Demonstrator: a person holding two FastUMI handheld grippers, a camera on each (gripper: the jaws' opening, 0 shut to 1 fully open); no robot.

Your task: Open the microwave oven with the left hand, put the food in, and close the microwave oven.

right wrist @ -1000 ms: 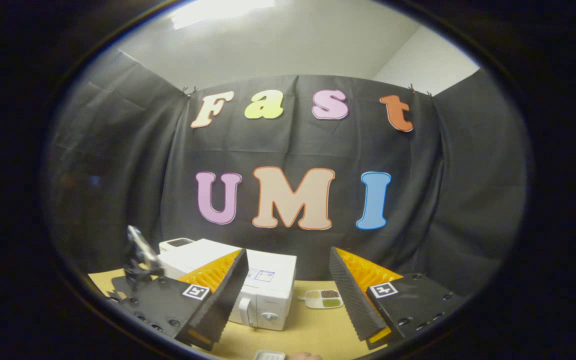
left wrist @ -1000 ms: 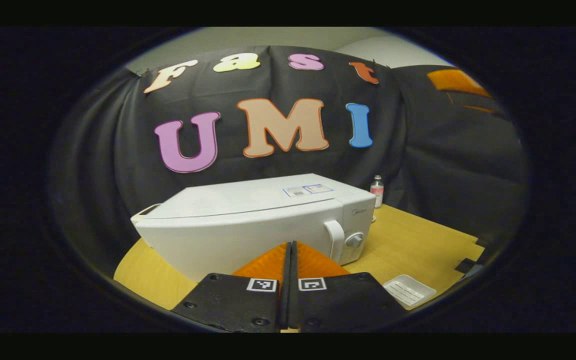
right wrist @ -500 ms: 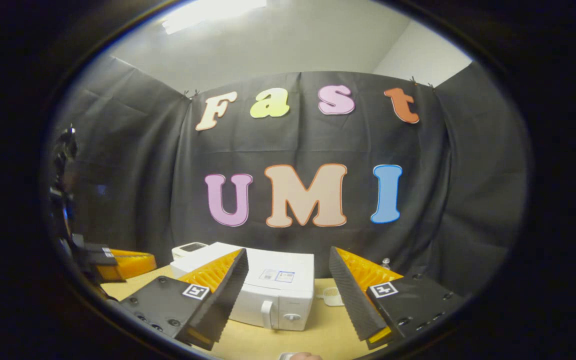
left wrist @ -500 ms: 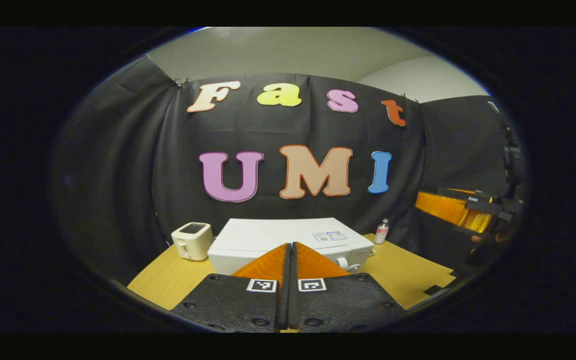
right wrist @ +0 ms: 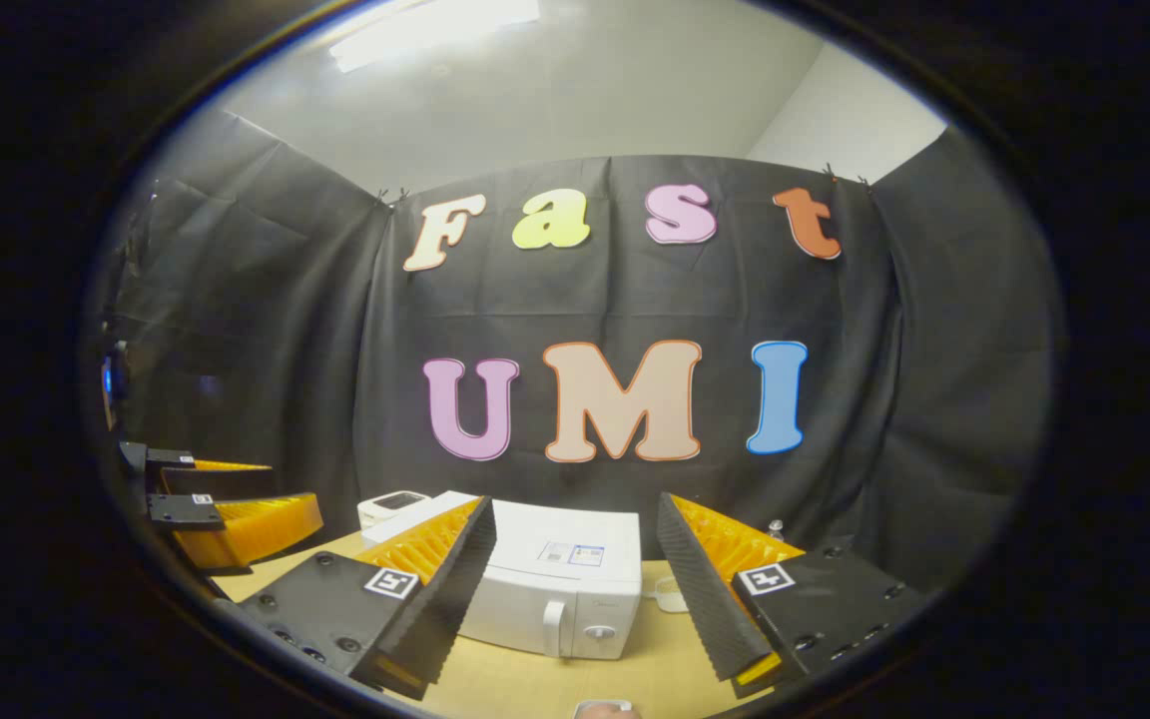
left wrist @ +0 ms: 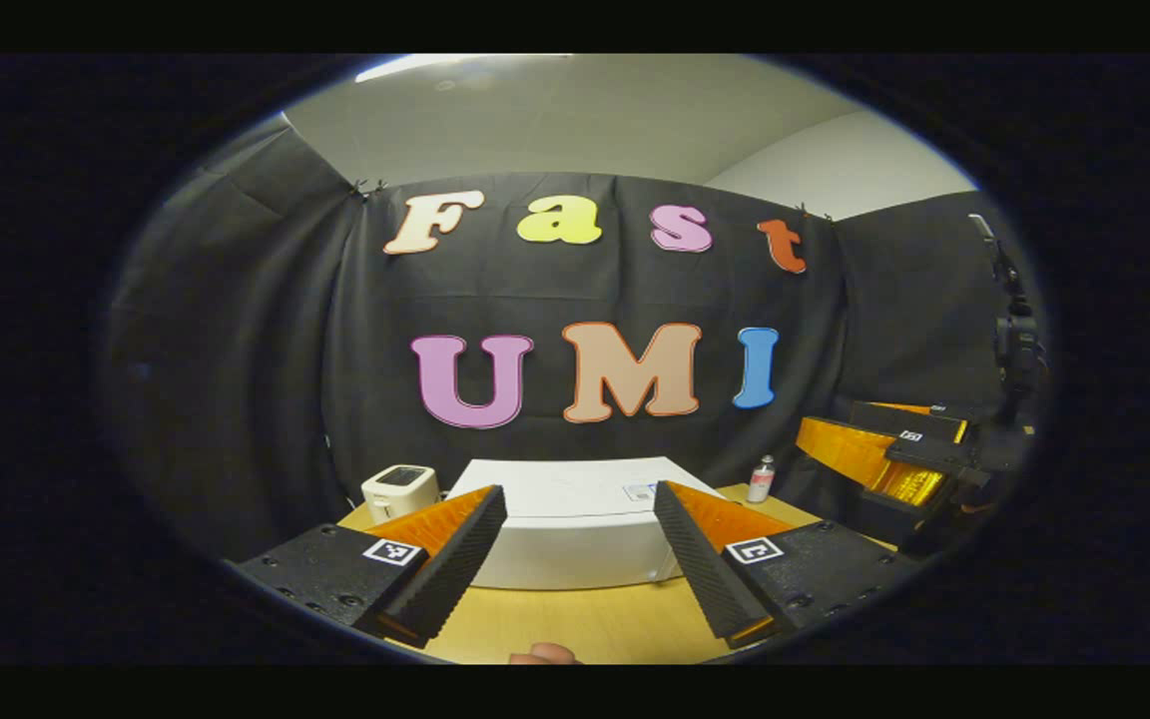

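Microwave oven (right wrist: 550, 589): a white box on the wooden table (right wrist: 525, 684), well behind both grippers and near the black cloth wall. Its door is closed.
Long axis: it runs across the table, left to right in the right gripper view; the box is wider than it is tall.
Facing: the front turns toward the cameras. In the right gripper view the upright handle (right wrist: 554, 628) and a round knob (right wrist: 599, 632) sit at the right end of that front. In the left gripper view the microwave oven (left wrist: 575, 534) is seen between the fingers, with top and front showing.
Top: a small label (right wrist: 575, 553) lies on the flat top, toward the right side.
Left gripper (left wrist: 580, 559): fingers spread wide with nothing between them, held above the table's near edge and apart from the oven. In the right gripper view it shows far left (right wrist: 226, 504), also apart from the oven.
Right gripper (right wrist: 575, 574): fingers wide apart, holding nothing, aimed at the oven's front from a distance. In the left gripper view it hangs at the far right (left wrist: 889, 454).
Toaster (left wrist: 400, 490): small and white, just left of the oven.
Bottle (left wrist: 760, 479): small, upright, right of the oven by the cloth.
Dish (right wrist: 670, 592): a pale object on the table right of the oven, partly hidden by a finger; its contents cannot be told.
Fingertip (left wrist: 543, 655): a person's, at the bottom edge of the left gripper view.
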